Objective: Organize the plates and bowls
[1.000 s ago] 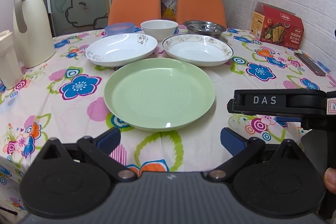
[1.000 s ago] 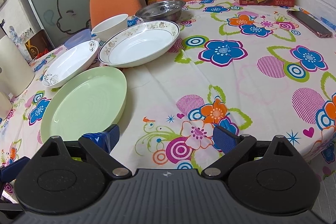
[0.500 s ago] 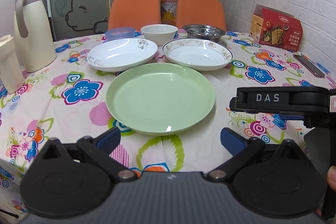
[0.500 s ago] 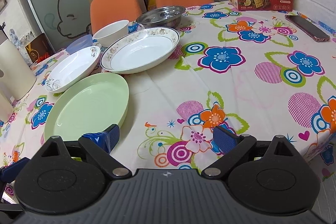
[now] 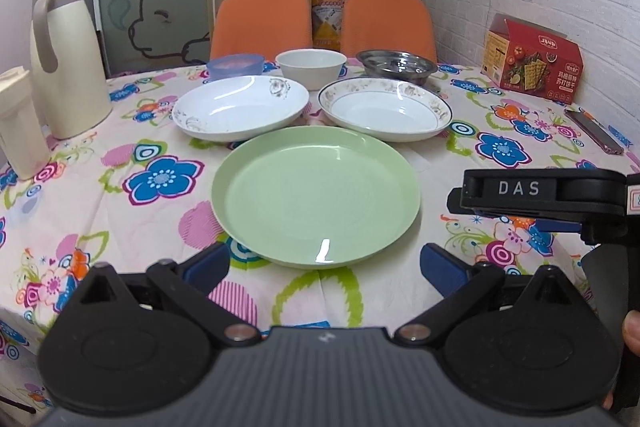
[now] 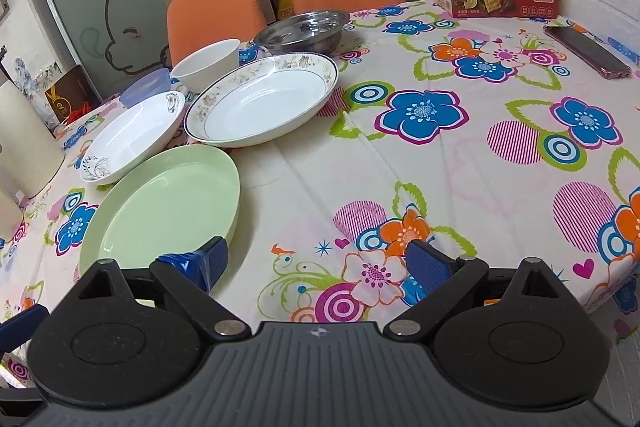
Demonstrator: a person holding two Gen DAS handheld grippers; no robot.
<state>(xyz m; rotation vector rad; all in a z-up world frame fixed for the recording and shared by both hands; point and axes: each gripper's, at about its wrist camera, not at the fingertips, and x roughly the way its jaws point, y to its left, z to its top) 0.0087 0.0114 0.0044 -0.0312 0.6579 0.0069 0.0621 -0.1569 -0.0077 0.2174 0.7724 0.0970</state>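
My left claw (image 5: 324,263) stands open, empty, with the green plate (image 5: 316,195) straight ahead on the tabletop (image 5: 460,155). My right claw (image 6: 316,263) is open too, the same plate ahead to its left. Two white plates (image 5: 240,107) (image 5: 386,109) lie beyond; three bowls (image 5: 311,67) behind them.

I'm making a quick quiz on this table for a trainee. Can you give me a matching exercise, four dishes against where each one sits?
Things:
1. green plate
2. gold-rimmed plate
3. steel bowl
4. blue plastic bowl

Places:
A. far row, left end, in front of the left orange chair
B. nearest the tongs, at the front
C. far row, right end
D. middle row, right side

Pairs: 1-B, 2-D, 3-C, 4-A
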